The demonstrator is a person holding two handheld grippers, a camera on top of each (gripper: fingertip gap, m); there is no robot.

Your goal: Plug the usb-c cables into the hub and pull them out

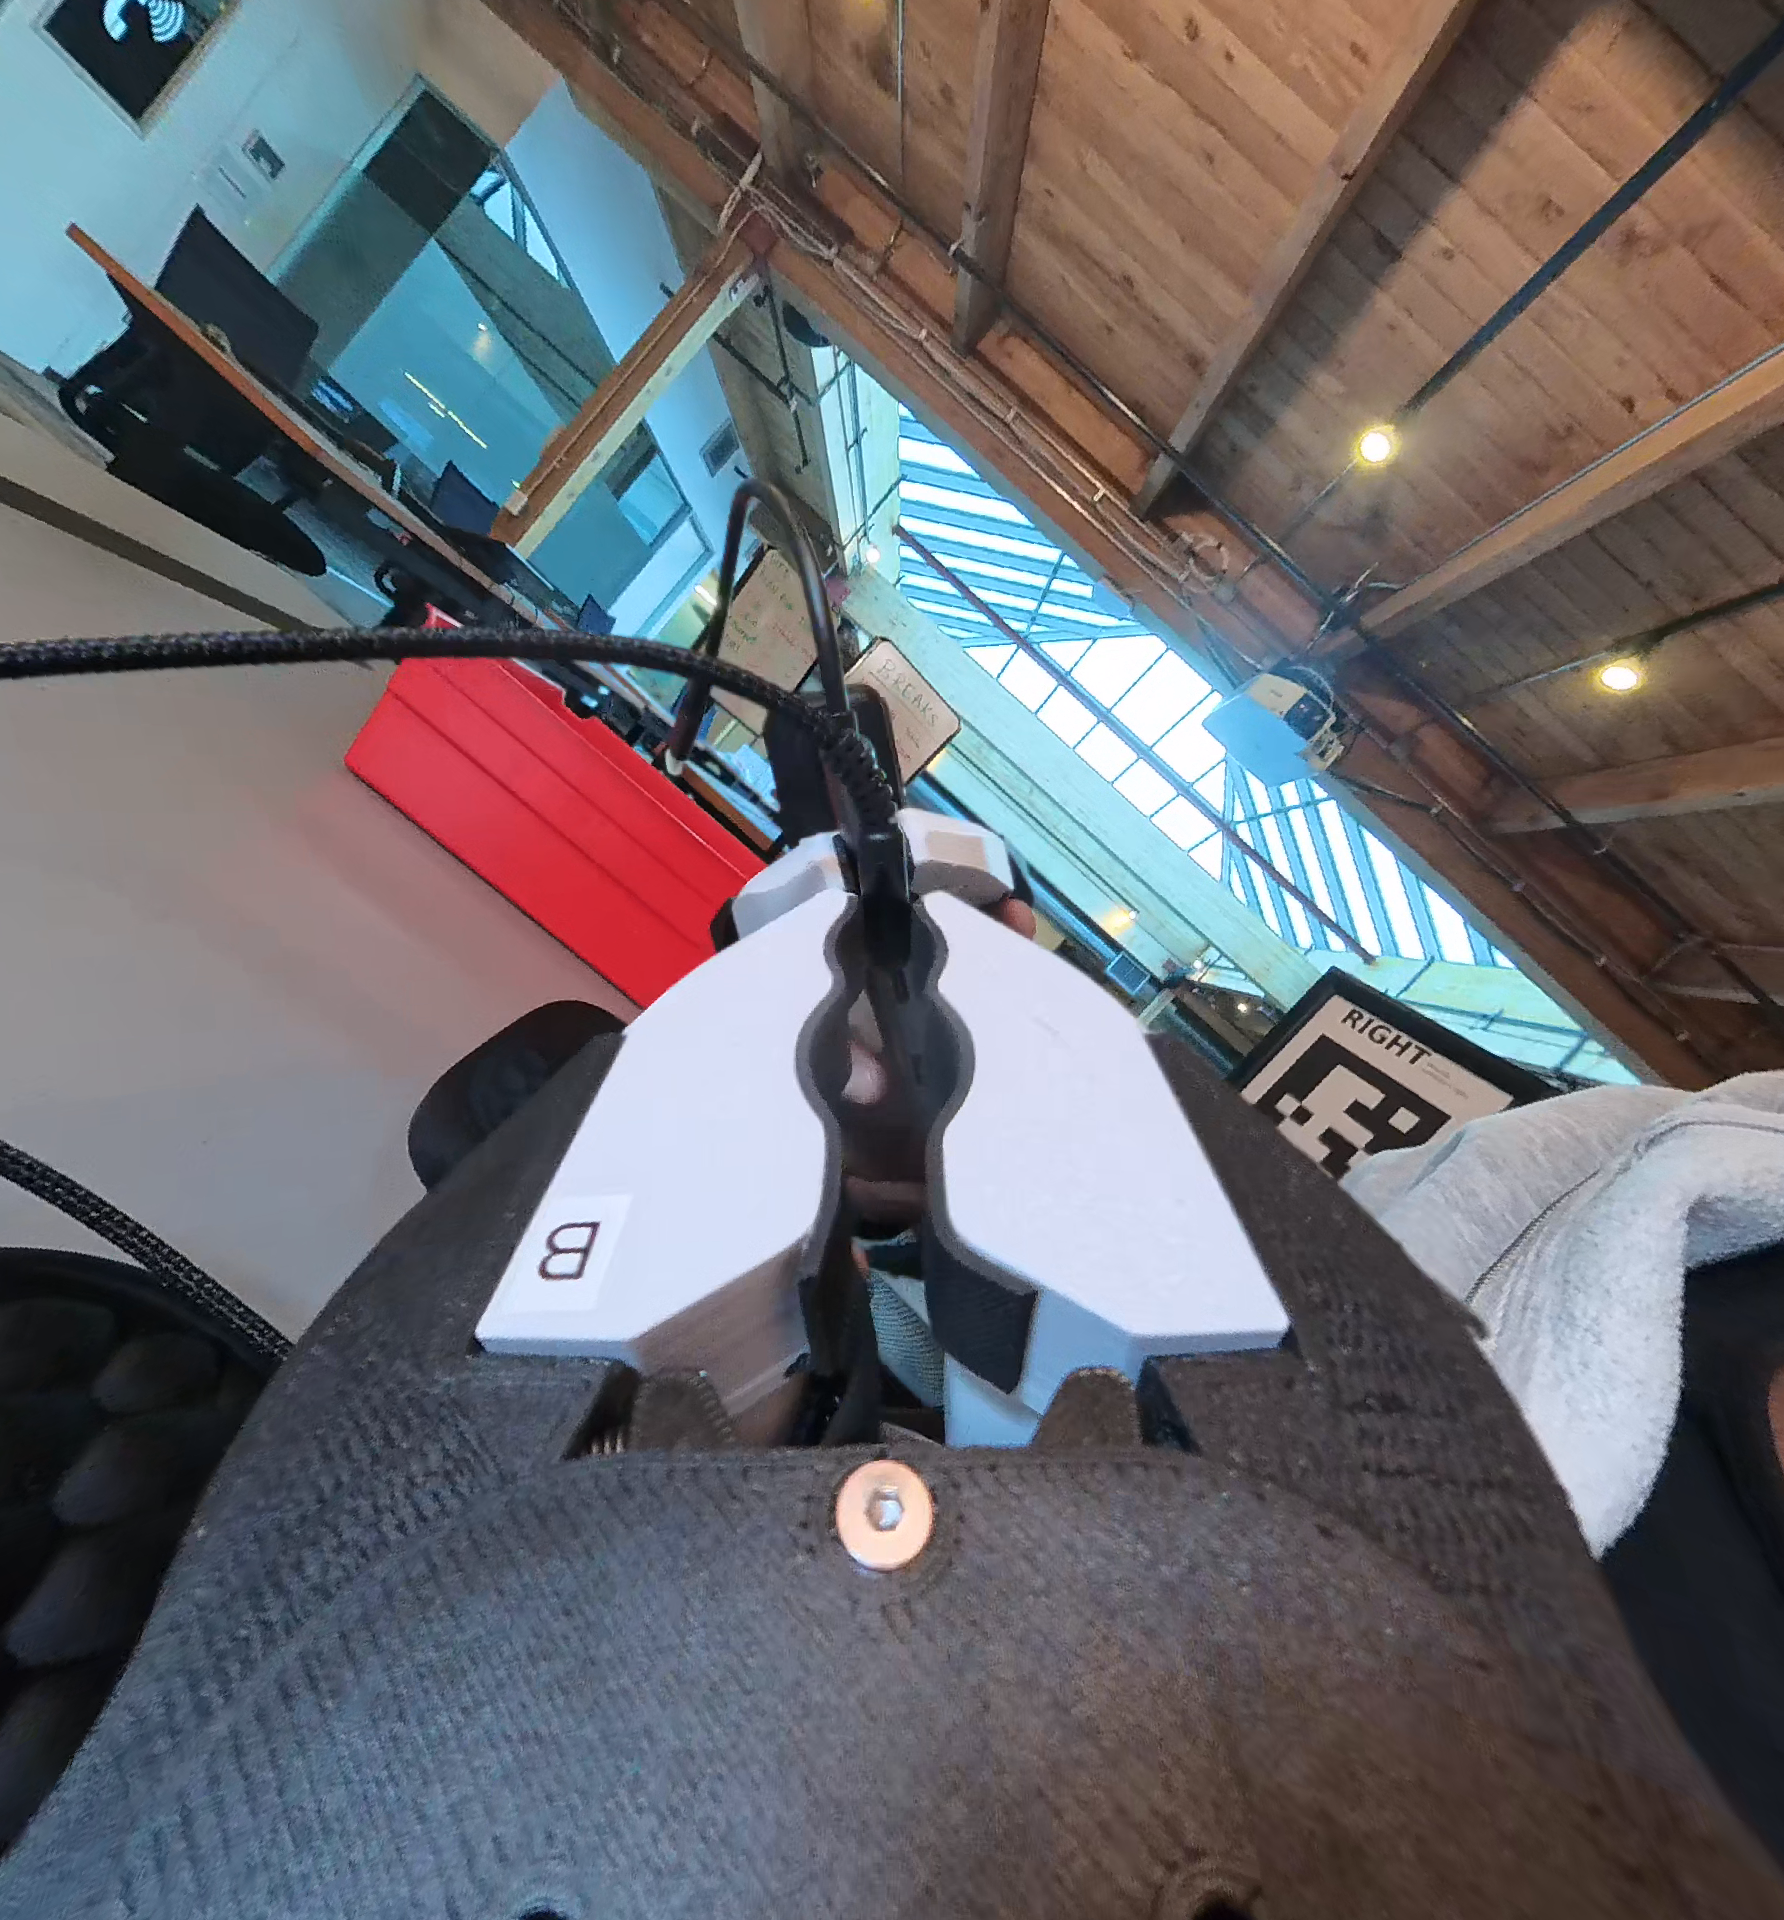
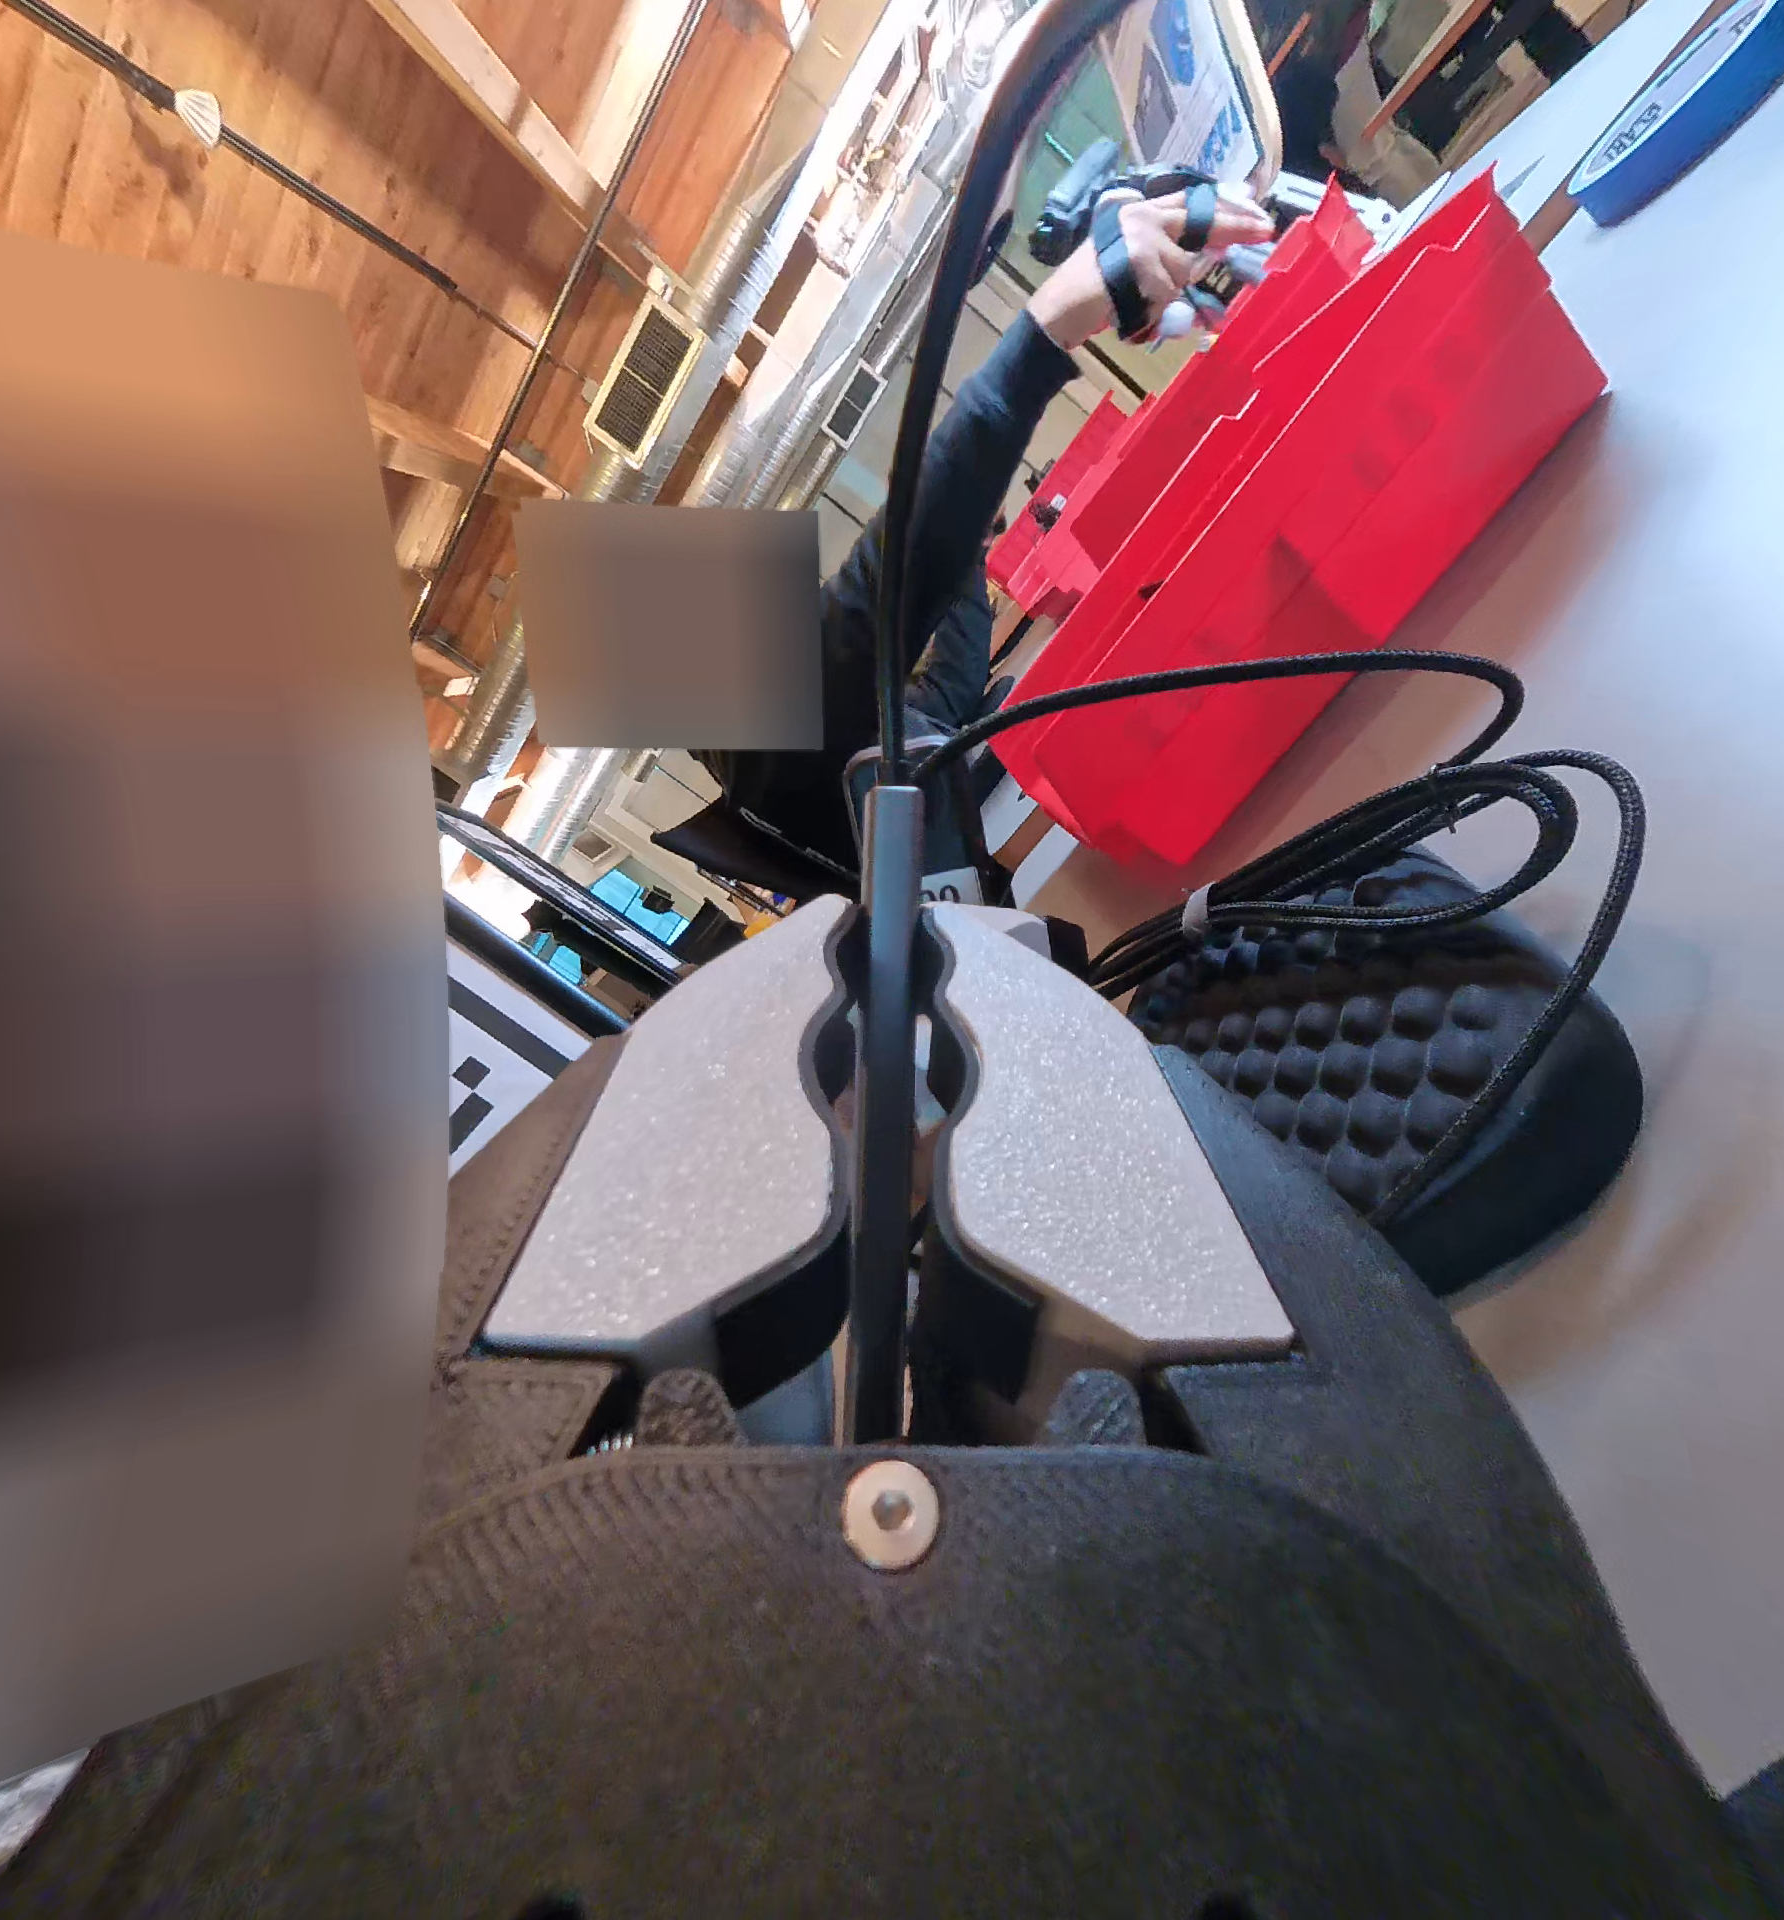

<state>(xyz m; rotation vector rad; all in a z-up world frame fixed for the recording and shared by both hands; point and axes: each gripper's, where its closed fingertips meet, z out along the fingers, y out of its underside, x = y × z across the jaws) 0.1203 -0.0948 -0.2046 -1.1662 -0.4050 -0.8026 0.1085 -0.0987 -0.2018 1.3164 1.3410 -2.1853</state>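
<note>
In the left wrist view my left gripper (image 1: 880, 914) is shut on the plug end of a black braided usb-c cable (image 1: 348, 649), which runs off to the left. Two pale fingertips (image 1: 961, 852) of the other gripper meet it head-on. In the right wrist view my right gripper (image 2: 890, 925) is shut on the hub (image 2: 888, 1039), a thin dark slab seen edge-on. The hub's own smooth black lead (image 2: 929, 416) arcs upward. A braided cable (image 2: 1387, 665) loops out to the right from just beyond the hub. Whether the plug sits in a port is hidden.
Red bins (image 2: 1335, 520) stand on the white table (image 2: 1698, 727), with a blue tape roll (image 2: 1698, 104) behind. A black dimpled pad (image 2: 1387, 1060) carries coiled braided cables (image 2: 1439, 842). A person's gloved hand (image 2: 1148, 260) works farther off. A grey sleeve (image 1: 1646, 1247) is at the right.
</note>
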